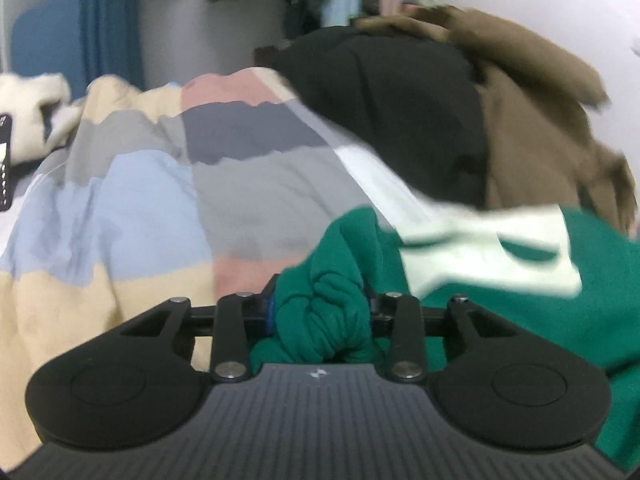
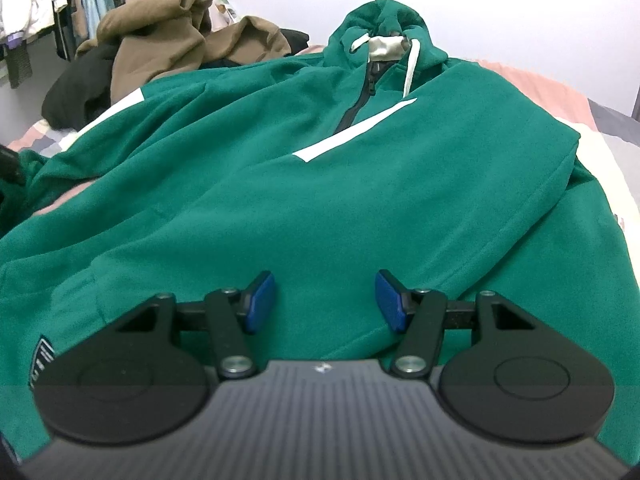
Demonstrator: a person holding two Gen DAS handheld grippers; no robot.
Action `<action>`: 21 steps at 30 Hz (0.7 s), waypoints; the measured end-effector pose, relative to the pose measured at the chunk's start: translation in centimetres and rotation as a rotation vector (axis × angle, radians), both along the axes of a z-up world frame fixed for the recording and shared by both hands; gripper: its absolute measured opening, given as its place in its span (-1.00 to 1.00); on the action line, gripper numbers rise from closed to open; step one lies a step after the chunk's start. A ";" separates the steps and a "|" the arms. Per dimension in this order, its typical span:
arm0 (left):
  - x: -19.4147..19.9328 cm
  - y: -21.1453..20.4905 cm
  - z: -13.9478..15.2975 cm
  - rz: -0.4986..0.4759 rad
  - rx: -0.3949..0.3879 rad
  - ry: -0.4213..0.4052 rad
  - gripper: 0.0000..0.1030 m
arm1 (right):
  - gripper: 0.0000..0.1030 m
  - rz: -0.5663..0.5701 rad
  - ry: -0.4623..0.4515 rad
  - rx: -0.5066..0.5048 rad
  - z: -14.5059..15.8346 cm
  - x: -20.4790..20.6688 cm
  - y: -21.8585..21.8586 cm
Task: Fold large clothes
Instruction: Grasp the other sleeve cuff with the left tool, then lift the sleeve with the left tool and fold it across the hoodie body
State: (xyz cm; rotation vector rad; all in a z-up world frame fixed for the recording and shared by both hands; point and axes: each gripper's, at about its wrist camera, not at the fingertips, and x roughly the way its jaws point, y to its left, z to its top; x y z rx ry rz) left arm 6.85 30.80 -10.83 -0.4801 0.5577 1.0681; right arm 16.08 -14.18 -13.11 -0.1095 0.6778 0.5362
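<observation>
A green hoodie (image 2: 320, 184) with white stripes, a dark zip and white drawstrings lies spread front-up on the bed, hood at the far end. My right gripper (image 2: 325, 300) is open just above its lower body, blue pads (image 2: 262, 300) apart with nothing between them. My left gripper (image 1: 320, 316) is shut on a bunched end of a green hoodie sleeve (image 1: 324, 320), held above the bed; the sleeve's white stripe (image 1: 488, 252) trails to the right. The cloth hides its pads.
A patchwork bed cover (image 1: 140, 200) in blue, grey, pink and cream lies under everything. A black garment (image 1: 400, 112) and a brown hoodie (image 2: 160, 44) are piled at the far side. Hanging clothes (image 2: 24, 8) and a wall stand behind.
</observation>
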 end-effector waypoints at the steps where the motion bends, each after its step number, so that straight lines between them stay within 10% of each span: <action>1: -0.1 1.5 0.6 0.017 -0.013 0.000 -0.25 | 0.13 0.000 -0.001 0.004 -0.1 0.0 0.0; 12: 3.2 16.3 6.8 0.027 0.006 0.001 -0.33 | 0.14 -0.055 -0.008 0.087 0.6 2.3 -0.9; 21: 13.8 18.5 11.8 -0.098 0.186 0.102 -0.34 | 0.17 -0.078 0.022 0.116 0.3 4.7 -0.2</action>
